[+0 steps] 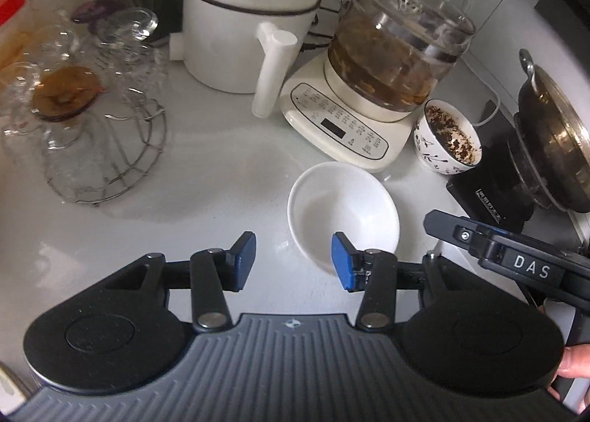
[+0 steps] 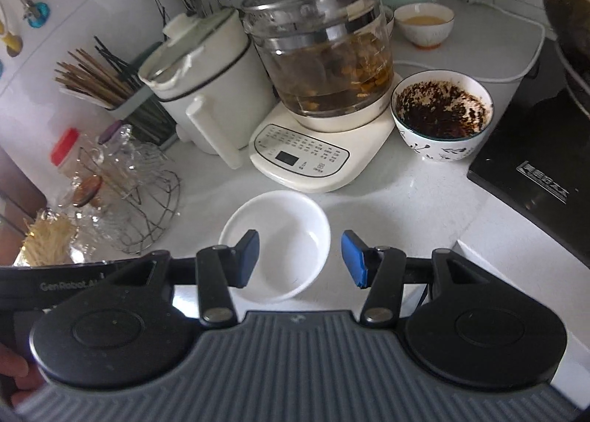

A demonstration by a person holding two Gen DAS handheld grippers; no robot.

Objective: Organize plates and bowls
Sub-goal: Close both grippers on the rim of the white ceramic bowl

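Note:
A white empty bowl (image 1: pixel 343 208) sits on the white counter and also shows in the right wrist view (image 2: pixel 280 241). My left gripper (image 1: pixel 293 261) is open and empty, just left of and in front of the bowl; its right pad overlaps the bowl's near rim. My right gripper (image 2: pixel 300 258) is open and empty above the bowl, with its jaws wide on either side of it; its body shows at the right of the left wrist view (image 1: pixel 509 256). A patterned bowl with dark residue (image 1: pixel 448 136) stands right of the kettle base, also seen in the right wrist view (image 2: pixel 442 114).
A glass kettle on a cream base (image 2: pixel 320 90), a white pot with a handle (image 2: pixel 210 90), a wire rack of glasses (image 1: pixel 92 108), a chopstick holder (image 2: pixel 110 90), a small bowl with yellow liquid (image 2: pixel 424 23), and a black induction hob with a wok (image 2: pixel 534 163) surround the bowl.

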